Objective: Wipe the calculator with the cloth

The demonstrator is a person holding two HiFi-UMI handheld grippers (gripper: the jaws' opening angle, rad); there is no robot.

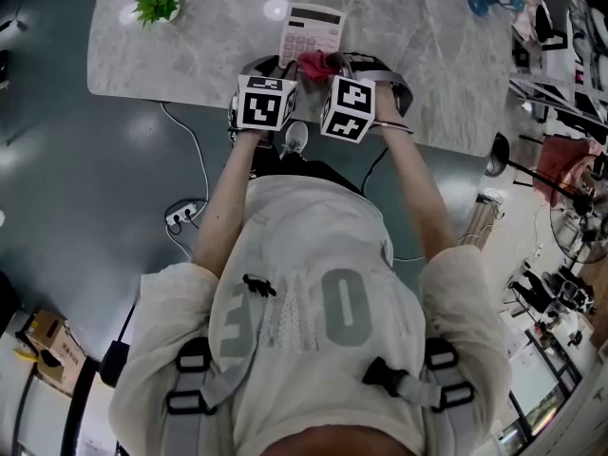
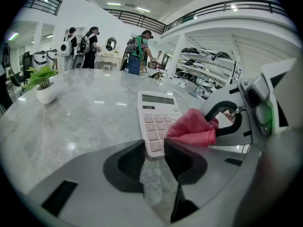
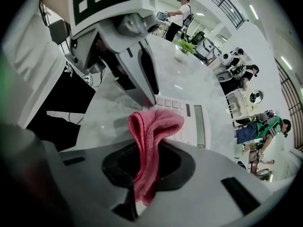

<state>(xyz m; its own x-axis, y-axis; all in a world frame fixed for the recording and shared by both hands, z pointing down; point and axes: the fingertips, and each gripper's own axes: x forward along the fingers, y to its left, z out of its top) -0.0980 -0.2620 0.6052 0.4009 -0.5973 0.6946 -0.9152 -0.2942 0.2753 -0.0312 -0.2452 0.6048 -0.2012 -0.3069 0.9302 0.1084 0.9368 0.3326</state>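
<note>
at the table's near edge the left gripper clamps the near end of the calculator between its jaws. the calculator's long axis runs away from the person, display at the far end. from its right, the right gripper pinches the pink cloth, folded over the right-hand keys.

A pale grey marble-patterned table stands on a glossy dark grey floor, where a white power strip lies. A small green plant in a white pot sits near the table's far left corner. A white railed upper gallery runs beneath bright ceiling strip lights.
</note>
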